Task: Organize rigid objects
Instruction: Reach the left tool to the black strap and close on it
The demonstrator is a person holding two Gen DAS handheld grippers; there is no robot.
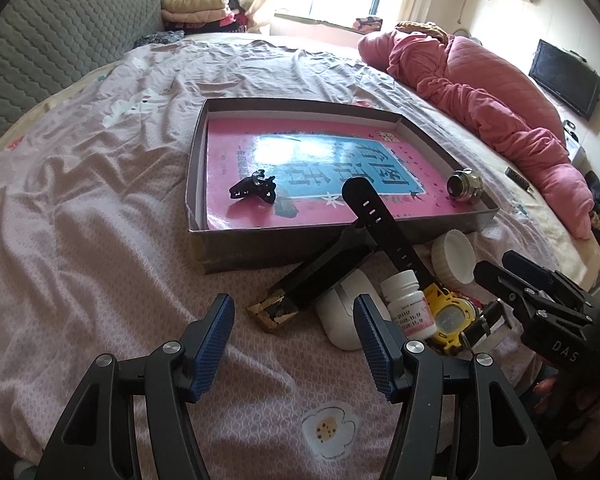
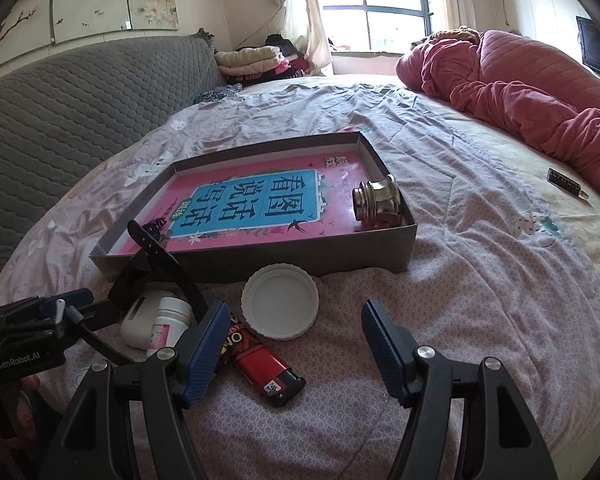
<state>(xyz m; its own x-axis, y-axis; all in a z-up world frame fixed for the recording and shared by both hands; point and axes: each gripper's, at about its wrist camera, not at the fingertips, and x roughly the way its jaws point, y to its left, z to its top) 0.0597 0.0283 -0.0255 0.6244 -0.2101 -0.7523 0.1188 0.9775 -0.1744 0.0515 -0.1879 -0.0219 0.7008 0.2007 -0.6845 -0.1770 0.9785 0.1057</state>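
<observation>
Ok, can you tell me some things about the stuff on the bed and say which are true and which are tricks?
1. The shiny metal knob lies inside the shallow grey cardboard box. True.
2. The red and black lighter lies inside the box. False: it lies on the bedsheet, outside the box.
3. The right gripper is squeezing the round white lid. False: its jaws are open and empty.
4. The left gripper holds nothing. True.
5. The black hair clip lies in the box. True.

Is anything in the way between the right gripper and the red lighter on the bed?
Nothing visible blocks it. The right gripper has its jaws open with the red and black plastic lighter lying on the pink bedsheet just ahead of them, toward the left jaw. The round white ribbed lid lies beyond it.
</observation>
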